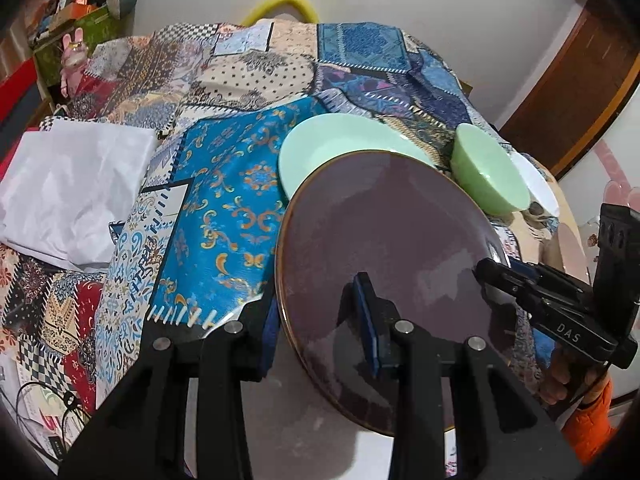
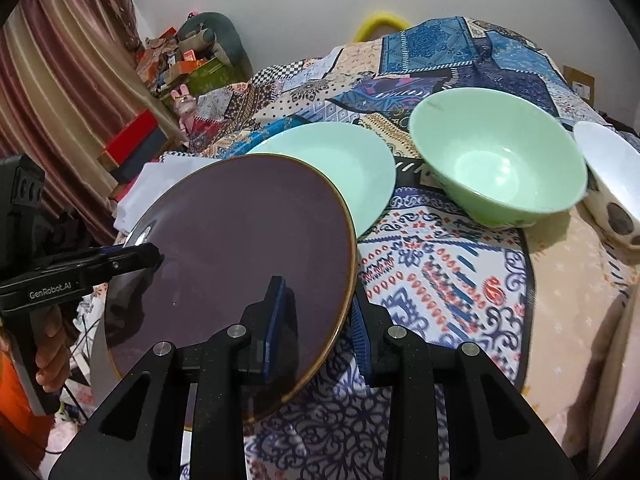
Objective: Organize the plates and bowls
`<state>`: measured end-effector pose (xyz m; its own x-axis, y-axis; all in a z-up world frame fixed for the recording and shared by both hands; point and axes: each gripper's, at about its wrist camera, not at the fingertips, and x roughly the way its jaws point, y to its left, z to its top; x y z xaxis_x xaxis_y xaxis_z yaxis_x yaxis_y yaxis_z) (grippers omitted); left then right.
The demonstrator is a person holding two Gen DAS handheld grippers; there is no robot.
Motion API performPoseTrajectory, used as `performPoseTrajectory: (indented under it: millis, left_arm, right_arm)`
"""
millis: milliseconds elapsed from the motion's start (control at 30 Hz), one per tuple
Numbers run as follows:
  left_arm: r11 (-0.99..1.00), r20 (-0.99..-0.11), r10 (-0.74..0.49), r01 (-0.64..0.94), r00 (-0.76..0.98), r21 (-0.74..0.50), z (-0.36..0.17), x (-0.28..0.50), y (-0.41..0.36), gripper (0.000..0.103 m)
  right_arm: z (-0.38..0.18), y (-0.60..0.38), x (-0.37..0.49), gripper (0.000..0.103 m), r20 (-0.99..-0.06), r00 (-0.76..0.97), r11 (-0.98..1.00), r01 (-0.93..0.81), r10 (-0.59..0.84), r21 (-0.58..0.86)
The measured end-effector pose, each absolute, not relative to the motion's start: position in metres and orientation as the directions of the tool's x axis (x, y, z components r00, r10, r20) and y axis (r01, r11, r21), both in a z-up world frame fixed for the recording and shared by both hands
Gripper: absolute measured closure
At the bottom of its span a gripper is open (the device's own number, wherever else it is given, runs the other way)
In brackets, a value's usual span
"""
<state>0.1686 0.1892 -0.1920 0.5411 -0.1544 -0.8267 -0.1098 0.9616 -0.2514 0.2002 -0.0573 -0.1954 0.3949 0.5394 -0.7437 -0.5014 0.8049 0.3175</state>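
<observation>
Purple plate clamped by both claws, left and right; green bowl empty.

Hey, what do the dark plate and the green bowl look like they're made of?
Dark plate: probably glazed ceramic or stoneware; a glossy purple-brown face with soft reflections and a thin brown rim line. Green bowl: looks like milky jade-coloured glass or glazed ceramic; smooth, opaque and evenly shiny. Melamine can't be ruled out for either.

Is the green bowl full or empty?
Empty. The green bowl stands upright on the cloth, and its bare, glossy inside shows down to the bottom.
</observation>
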Motion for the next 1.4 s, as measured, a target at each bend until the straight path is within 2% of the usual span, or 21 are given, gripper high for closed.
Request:
performPoseTrajectory:
  millis: [233, 733, 1400]
  left_arm:
    - [0.968, -0.819, -0.139, -0.098, 0.556, -0.231, -0.176, 0.158, 0.170, 0.068]
    - [0.966, -0.808, -0.197, -0.028, 0.555, -0.255, -0.160, 0.138, 0.113, 0.068]
    - [0.962, -0.854, -0.253, 0.025, 0.454, -0.272, -0.195, 0.135, 0.055, 0.068]
  right_arm:
    - [-0.183, -0.074, 0.186, 0.076, -0.730, 0.417, 0.810, -0.492, 0.541, 0.319]
    - [-0.166, -0.125, 0.163, 0.076, -0.712, 0.486, 0.847, -0.434, 0.507, 0.307]
    - [-0.187, -0.175, 0.139, 0.076, -0.748, 0.501, 0.895, -0.333, 0.436, 0.298]
